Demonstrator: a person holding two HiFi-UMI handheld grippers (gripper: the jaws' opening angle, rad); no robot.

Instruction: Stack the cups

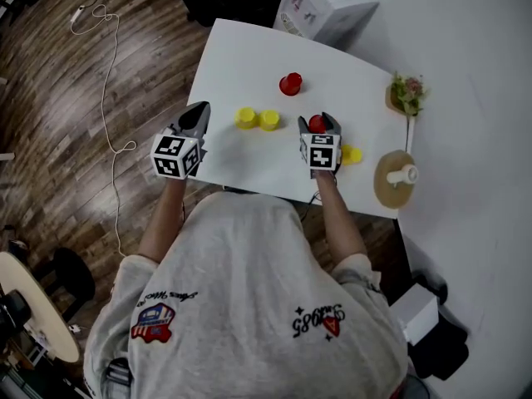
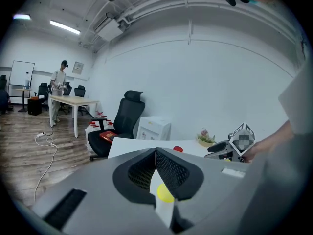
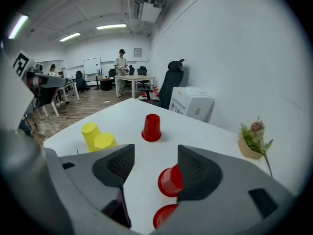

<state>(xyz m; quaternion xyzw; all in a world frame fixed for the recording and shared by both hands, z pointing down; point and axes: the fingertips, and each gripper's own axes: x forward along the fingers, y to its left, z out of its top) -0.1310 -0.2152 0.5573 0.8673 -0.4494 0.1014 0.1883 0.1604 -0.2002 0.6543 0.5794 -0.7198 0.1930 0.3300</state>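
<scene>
On the white table [image 1: 241, 65] one red cup [image 1: 290, 84] stands upside down at the far middle, with two yellow cups [image 1: 245, 117] [image 1: 269, 120] side by side nearer me. My right gripper [image 1: 319, 120] is open low over the table. A red cup [image 3: 170, 181] sits between its jaws, close against the right finger [image 3: 195, 173] and apart from the left one. A second red cup [image 3: 164, 215] shows just below it. Another yellow cup [image 1: 352, 154] lies right of that gripper. My left gripper [image 1: 199, 110] is shut and empty at the table's left edge.
A small potted plant [image 1: 407, 92] and a round wooden stand [image 1: 396, 176] sit along the table's right side. A white box [image 1: 324, 7] and a black chair [image 2: 128, 112] stand beyond the far edge. A cable [image 1: 104, 73] trails over the wooden floor at left.
</scene>
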